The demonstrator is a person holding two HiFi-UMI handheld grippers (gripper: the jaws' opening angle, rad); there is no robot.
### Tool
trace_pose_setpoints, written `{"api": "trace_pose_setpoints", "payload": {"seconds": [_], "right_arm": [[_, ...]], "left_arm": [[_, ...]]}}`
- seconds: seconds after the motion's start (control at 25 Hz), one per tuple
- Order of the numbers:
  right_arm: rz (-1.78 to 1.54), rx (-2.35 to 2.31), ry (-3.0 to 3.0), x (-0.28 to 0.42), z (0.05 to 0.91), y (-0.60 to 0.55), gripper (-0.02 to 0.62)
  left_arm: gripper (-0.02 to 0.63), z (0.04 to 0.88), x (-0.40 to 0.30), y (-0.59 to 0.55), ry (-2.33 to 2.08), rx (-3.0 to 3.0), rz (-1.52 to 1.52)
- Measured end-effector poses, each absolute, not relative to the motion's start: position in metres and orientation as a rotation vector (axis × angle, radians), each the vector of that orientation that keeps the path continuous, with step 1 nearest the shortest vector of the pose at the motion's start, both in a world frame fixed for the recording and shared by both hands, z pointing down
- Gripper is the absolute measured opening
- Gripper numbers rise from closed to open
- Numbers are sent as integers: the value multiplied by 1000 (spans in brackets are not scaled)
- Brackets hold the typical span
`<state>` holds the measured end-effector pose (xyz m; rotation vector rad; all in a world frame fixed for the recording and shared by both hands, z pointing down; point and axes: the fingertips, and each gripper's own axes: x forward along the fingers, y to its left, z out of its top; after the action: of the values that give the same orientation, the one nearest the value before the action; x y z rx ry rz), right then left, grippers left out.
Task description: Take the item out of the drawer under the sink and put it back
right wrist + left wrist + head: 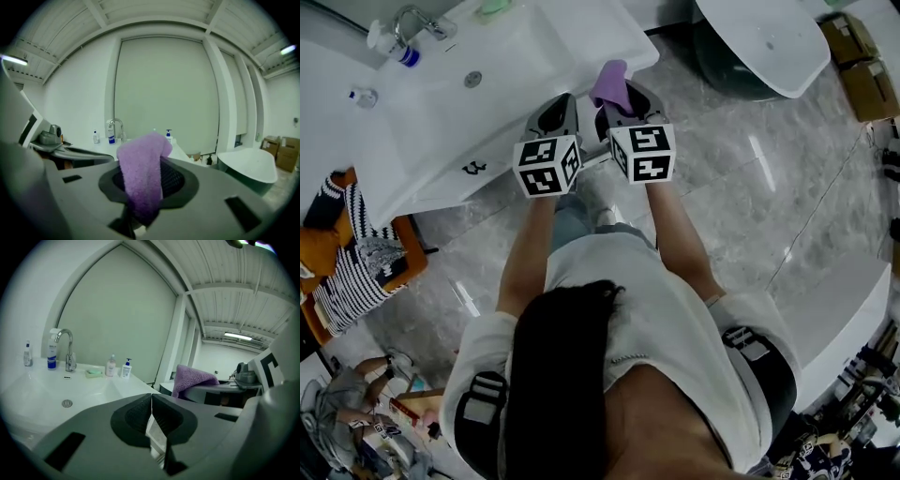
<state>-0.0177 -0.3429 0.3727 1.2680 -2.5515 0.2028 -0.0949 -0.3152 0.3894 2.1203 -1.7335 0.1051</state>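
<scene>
A purple towel [609, 82] hangs folded between the jaws of my right gripper [620, 97], which is shut on it. In the right gripper view the towel [140, 176] drapes over the pads and hides the gripper's [149, 183] tips. My left gripper [562, 99] is held beside it to the left, shut, with nothing between its jaws [151, 399]. Both grippers are held just above the front edge of the white sink [525, 66]. In the left gripper view the towel [192, 378] shows to the right. The cabinet front [487, 178] under the sink is mostly hidden.
A faucet [417, 19], bottles [51, 357], a pump dispenser [126, 369] and green soap [93, 372] stand on the sink's back. A white bathtub [769, 37] and cardboard boxes [858, 56] are at the right. A chair with striped cloth [356, 262] stands at the left.
</scene>
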Motion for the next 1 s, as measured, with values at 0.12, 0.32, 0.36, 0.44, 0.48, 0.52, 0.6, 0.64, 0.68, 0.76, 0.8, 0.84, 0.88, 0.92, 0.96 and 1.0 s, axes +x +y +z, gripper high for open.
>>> {"api": "trace_pose_setpoints", "payload": {"seconds": [0.12, 0.32, 0.36, 0.44, 0.48, 0.52, 0.6, 0.64, 0.68, 0.76, 0.8, 0.84, 0.88, 0.92, 0.96, 1.0], "right_arm": [[155, 1276, -2565, -20, 360, -337, 114], [88, 1317, -2610, -13, 335, -324, 114], [77, 1322, -2622, -12, 330, -321, 114], [63, 1327, -2638, -10, 325, -315, 114], [59, 1333, -2642, -9, 323, -312, 114], [55, 1344, -2645, -9, 322, -311, 114], [52, 1368, -2648, -9, 320, -310, 114], [51, 1373, -2653, -9, 320, -309, 114], [50, 1372, -2657, -10, 319, -308, 114], [44, 1365, -2659, -11, 320, -306, 114], [42, 1364, -2659, -11, 320, -306, 114], [40, 1364, -2659, -11, 320, -306, 114], [38, 1364, -2659, -11, 320, -307, 114], [35, 1364, -2659, -11, 320, -307, 114], [32, 1363, -2659, -11, 320, -307, 114], [30, 1362, -2660, -12, 321, -307, 114]], "left_arm": [[5, 377, -95, -311, -1752, 2137, 79], [5, 348, -94, -303, -1804, 2215, 61], [5, 344, -93, -301, -1811, 2222, 52], [5, 339, -92, -297, -1825, 2224, 28], [5, 337, -92, -295, -1830, 2224, 19], [5, 337, -91, -294, -1834, 2223, 13], [5, 336, -90, -292, -1838, 2223, 5], [5, 336, -89, -291, -1838, 2224, 2], [5, 336, -88, -290, -1837, 2227, 0], [5, 336, -85, -289, -1836, 2233, -1], [5, 335, -85, -289, -1836, 2236, -1], [5, 334, -84, -290, -1836, 2239, -1], [5, 334, -84, -291, -1837, 2241, -1], [5, 334, -84, -291, -1838, 2241, -1], [5, 334, -84, -291, -1840, 2240, -1], [5, 335, -85, -292, -1843, 2239, -3]]}}
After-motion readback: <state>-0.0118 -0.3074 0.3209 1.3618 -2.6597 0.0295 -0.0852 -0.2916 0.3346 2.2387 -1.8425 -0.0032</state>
